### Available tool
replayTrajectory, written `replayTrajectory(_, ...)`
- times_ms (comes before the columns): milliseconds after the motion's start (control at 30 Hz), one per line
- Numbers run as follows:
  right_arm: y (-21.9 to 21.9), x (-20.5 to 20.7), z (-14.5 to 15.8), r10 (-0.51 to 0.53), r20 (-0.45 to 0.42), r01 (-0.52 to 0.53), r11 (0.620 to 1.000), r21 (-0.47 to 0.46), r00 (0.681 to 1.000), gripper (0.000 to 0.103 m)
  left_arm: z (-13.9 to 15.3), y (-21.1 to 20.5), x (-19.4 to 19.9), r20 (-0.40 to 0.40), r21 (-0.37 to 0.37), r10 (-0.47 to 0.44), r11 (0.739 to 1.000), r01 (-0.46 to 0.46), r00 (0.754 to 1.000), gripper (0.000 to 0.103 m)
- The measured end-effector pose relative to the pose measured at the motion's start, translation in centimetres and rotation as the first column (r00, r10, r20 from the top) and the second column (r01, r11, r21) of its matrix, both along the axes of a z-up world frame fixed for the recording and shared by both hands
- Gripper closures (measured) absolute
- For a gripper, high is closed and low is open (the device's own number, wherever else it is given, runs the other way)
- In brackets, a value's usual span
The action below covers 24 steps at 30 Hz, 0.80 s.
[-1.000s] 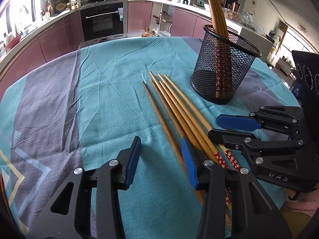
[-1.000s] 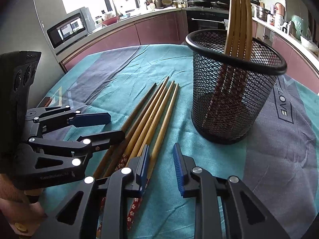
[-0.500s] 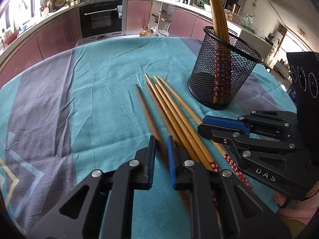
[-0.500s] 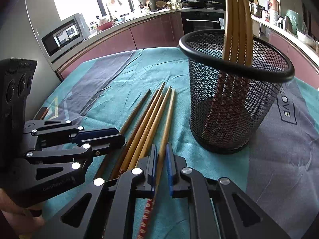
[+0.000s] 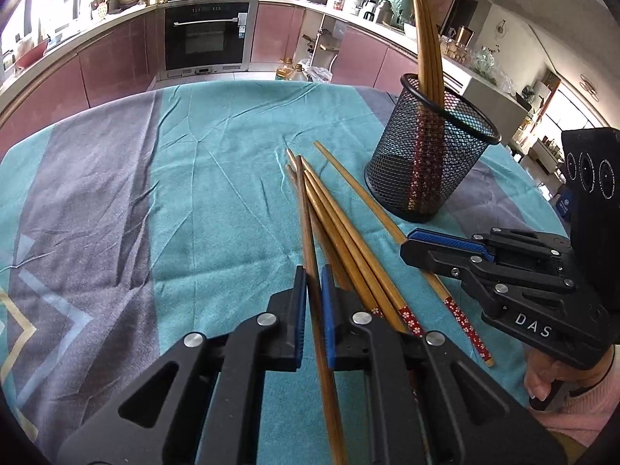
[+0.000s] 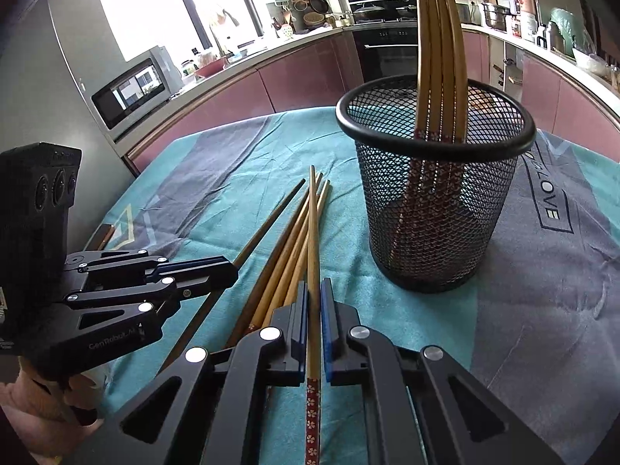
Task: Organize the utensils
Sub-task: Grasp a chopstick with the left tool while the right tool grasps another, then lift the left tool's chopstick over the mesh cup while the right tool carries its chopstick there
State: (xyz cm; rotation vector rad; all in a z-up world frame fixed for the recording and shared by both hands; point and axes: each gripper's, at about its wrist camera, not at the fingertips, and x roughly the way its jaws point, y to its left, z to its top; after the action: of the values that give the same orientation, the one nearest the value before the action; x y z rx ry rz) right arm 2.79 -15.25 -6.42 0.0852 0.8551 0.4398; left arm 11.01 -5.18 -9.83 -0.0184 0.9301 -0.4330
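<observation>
The left gripper [image 5: 314, 290] has just closed its jaws and now clamps one dark chopstick [image 5: 306, 213], whose tip crosses over the others. Beside it, toward three o'clock, the loose chopsticks [image 5: 348, 248] lie together on the teal tablecloth [image 5: 217, 193]. The right gripper [image 6: 314, 306] has closed too and pinches a lighter chopstick [image 6: 313, 240] with a red flowered end. At about one o'clock from the bundle stands the black mesh cup [image 6: 434, 209], upright, with perhaps four chopsticks inside; the mesh makes counting uncertain.
</observation>
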Motion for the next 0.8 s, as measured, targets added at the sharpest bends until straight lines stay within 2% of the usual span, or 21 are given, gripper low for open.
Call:
replayTrajectory(400, -0.8, -1.8, 2.5, 0.027, 0.06, -0.03, 0.998, 0.051, 0.998, 0.097, 3.2, 0.5, -1.8, 0.068, -0.062, -0.053, 0.996, 0.057, 0.996, 0.095)
replayTrajectory(800, -2.8, -3.6, 5.9, 0.004, 0.152, -0.021, 0.994, 0.107, 0.988, 0.097, 7.7, 0.2, -3.5, 0.15, -0.14, -0.115, 0.981, 0.136, 0.982, 0.095)
